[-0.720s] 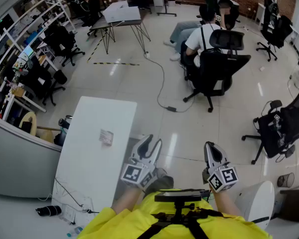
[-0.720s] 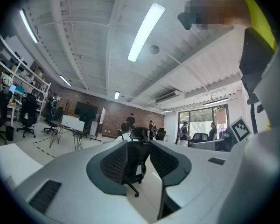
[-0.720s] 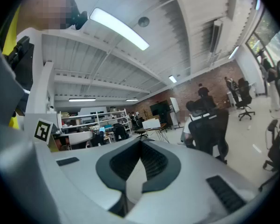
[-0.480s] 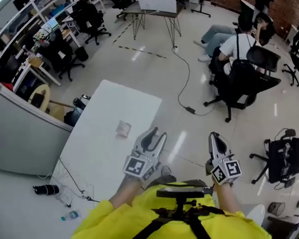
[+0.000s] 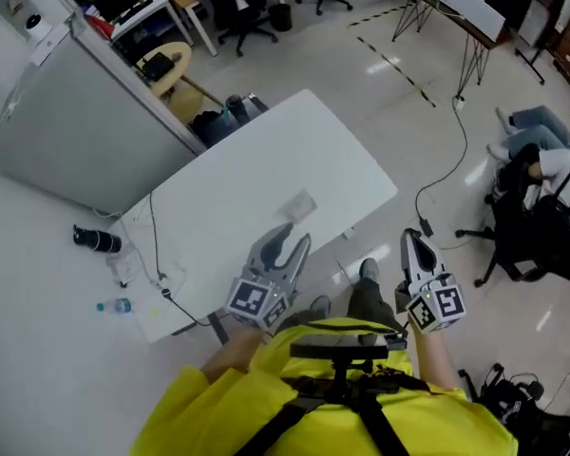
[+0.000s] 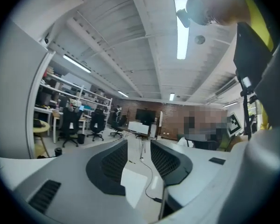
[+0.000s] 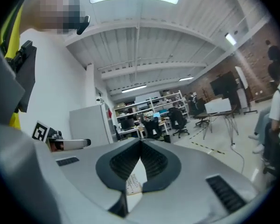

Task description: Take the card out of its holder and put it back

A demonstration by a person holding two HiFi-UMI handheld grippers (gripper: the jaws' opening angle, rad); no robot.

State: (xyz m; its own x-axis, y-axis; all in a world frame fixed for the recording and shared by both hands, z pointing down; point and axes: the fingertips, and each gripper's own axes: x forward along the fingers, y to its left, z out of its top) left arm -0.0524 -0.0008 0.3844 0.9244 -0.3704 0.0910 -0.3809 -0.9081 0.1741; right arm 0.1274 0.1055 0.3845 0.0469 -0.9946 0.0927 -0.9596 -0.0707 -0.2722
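On the desk [image 5: 266,155], seemingly the card holder [image 5: 299,202] waits; left gripper [image 5: 293,241] spread to approach it, right gripper [image 5: 414,247] pressed together, idle.

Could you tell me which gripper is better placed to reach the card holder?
Left: the left gripper is open, over the table, near the card holder; the right gripper is shut, off the table's edge.

1. No word or number can be read anywhere.
2. A black-and-white square marker [image 5: 251,299] sits on the left gripper [image 5: 290,242], near left; a second marker [image 5: 445,304] sits on the right gripper [image 5: 414,243].
3. The print on a white sheet [image 7: 136,182], in the right gripper view, is too small to read.
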